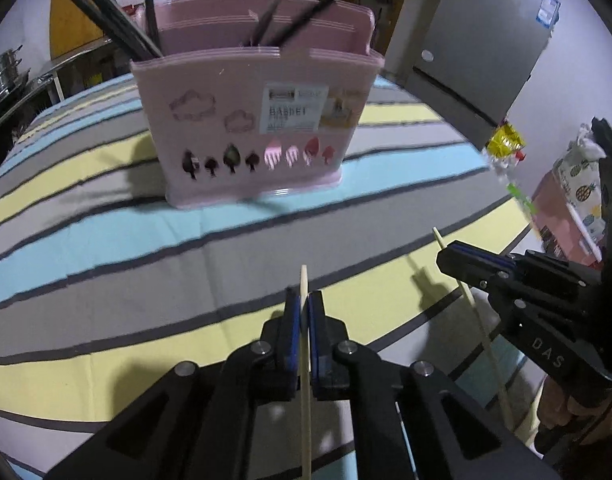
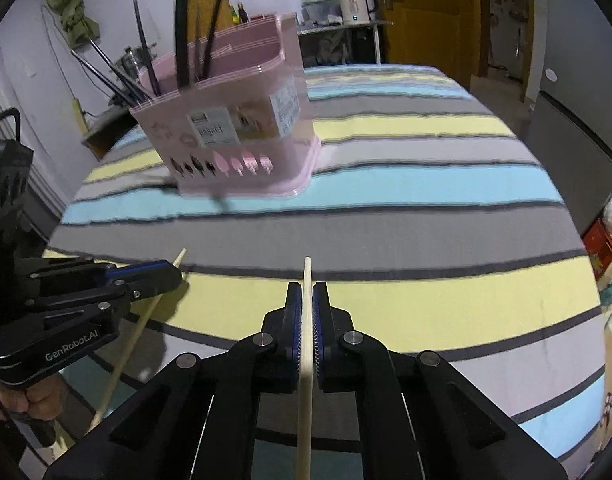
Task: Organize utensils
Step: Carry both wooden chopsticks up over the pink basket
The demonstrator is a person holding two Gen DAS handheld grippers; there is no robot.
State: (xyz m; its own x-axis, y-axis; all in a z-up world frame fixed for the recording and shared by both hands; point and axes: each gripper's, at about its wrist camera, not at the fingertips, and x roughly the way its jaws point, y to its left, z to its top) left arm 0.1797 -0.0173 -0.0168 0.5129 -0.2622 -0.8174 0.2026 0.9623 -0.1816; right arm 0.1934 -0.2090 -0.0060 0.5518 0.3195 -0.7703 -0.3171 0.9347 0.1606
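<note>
The left gripper (image 1: 304, 300) was clamped narrow on a pale wooden chopstick (image 1: 304, 380), its tip poking toward 12 o'clock. The right gripper (image 2: 306, 292) pinched a second pale chopstick (image 2: 306, 380) the same way, sitting at 3 o'clock in the left wrist view. The pink utensil basket (image 1: 249, 120) stood at 12 o'clock on the striped tablecloth (image 1: 105, 240), well apart from both grippers, holding several dark chopsticks (image 1: 149, 20) (exact count unclear).
</note>
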